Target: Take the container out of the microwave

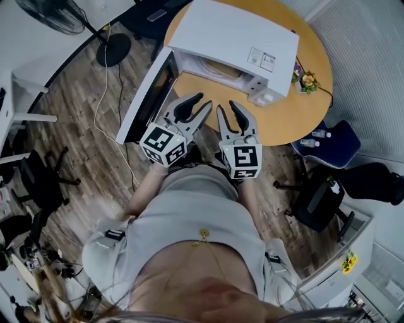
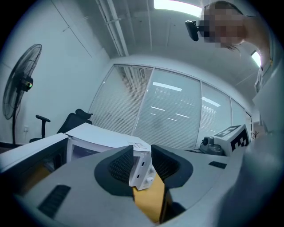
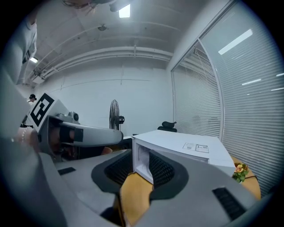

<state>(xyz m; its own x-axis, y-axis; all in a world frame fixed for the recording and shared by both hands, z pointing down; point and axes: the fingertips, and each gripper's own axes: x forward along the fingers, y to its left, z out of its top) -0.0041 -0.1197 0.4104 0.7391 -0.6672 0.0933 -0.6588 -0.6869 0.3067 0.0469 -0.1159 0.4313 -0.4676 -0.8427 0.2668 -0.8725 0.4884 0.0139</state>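
Note:
A white microwave (image 1: 233, 35) stands on the round wooden table (image 1: 284, 120), its door (image 1: 146, 94) swung open to the left. Inside the cavity shows the rim of a pale tan container (image 1: 222, 68). Both grippers hover side by side just in front of the opening, over the table's near edge. My left gripper (image 1: 206, 101) is open and holds nothing; its view looks at the microwave (image 2: 102, 137) past the parted pads (image 2: 120, 166). My right gripper (image 1: 226, 106) is open too, with the microwave (image 3: 186, 148) beyond its empty jaws.
A small pot of flowers (image 1: 308, 80) sits on the table right of the microwave. A blue chair (image 1: 322, 142) with bottles stands at the right, black office chairs at both sides, and a floor fan (image 1: 57, 16) with a trailing cable at the back left.

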